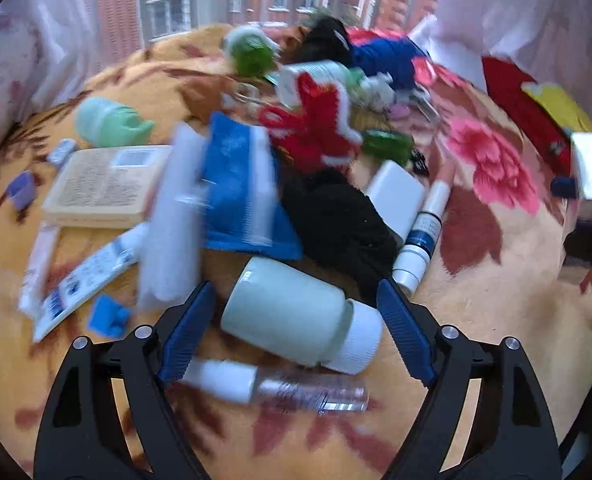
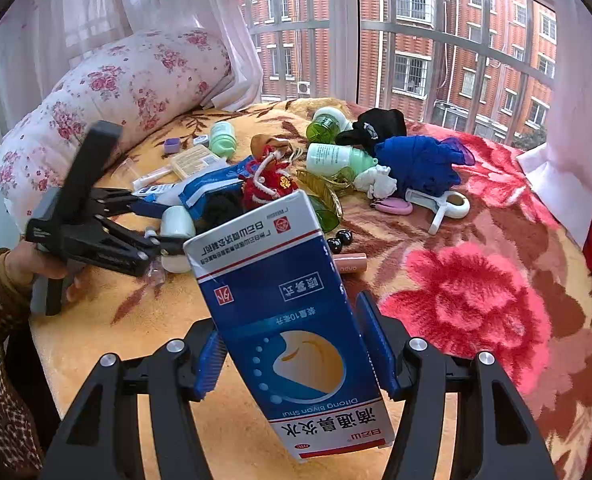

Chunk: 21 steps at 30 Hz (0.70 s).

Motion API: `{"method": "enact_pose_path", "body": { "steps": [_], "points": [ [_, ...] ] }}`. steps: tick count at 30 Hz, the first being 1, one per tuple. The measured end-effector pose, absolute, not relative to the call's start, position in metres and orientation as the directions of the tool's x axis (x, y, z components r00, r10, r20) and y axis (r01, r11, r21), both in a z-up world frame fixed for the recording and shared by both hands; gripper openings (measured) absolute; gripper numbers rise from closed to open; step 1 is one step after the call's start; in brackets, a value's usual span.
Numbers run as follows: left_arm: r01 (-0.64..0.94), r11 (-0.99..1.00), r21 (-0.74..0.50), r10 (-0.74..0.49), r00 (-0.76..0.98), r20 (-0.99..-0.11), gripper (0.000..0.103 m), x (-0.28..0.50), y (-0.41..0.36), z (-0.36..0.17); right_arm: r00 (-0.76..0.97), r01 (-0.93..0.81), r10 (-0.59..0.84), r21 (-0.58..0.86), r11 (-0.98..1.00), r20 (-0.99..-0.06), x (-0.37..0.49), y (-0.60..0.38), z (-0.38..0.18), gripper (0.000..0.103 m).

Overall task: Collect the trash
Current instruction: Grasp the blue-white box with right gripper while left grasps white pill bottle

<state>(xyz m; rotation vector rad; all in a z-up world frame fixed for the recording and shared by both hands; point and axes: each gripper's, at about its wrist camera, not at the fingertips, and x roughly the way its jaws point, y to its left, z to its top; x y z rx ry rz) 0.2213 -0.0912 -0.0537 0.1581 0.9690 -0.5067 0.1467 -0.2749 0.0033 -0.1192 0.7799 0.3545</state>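
Note:
My right gripper (image 2: 292,344) is shut on a blue and white medicine box (image 2: 280,304) and holds it upright above the blanket. My left gripper (image 1: 296,320) is open, its blue pads either side of a pale green bottle with a white cap (image 1: 296,316) that lies on its side; the right wrist view shows the same gripper (image 2: 164,226) around that bottle (image 2: 178,226). A clear spray bottle (image 1: 280,390) lies just below the fingers. A blue packet (image 1: 240,192), a white tube (image 1: 419,236), a flat leaflet (image 1: 84,280) and a beige box (image 1: 104,186) lie among the clutter.
The floral blanket (image 2: 475,308) covers a bed by a window. Black cloth (image 1: 339,220), a red knitted piece (image 1: 315,128), blue cloth (image 2: 419,160), green bottles (image 2: 335,158) and a white mirror (image 2: 451,204) lie scattered. A flowered pillow (image 2: 116,92) sits at left.

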Motion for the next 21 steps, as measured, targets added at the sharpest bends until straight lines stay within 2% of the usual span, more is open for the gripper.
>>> {"method": "enact_pose_path", "body": {
  "steps": [1,2,13,21],
  "points": [
    [0.483,0.872,-0.081,-0.332,0.461,-0.823,0.081,0.224,-0.096,-0.059,0.656,-0.354,0.269,0.028,0.935,-0.705,0.147,-0.275,0.003,0.060],
    [0.490,0.868,-0.074,-0.332,0.465,-0.820,0.074,0.224,-0.099,-0.063,0.655,-0.355,0.273,0.032,0.934,-0.705,0.147,-0.274,0.003,0.060],
    [0.493,0.865,-0.096,-0.385,0.528,-0.757,0.074,0.188,-0.077,-0.035,0.655,-0.363,0.276,0.028,0.931,-0.703,0.139,-0.270,0.001,0.060],
    [0.552,0.829,-0.092,-0.434,0.531,-0.727,0.074,0.116,-0.063,0.000,0.666,-0.389,0.298,0.022,0.921,-0.684,0.106,-0.249,0.017,0.060]
  ]
}}
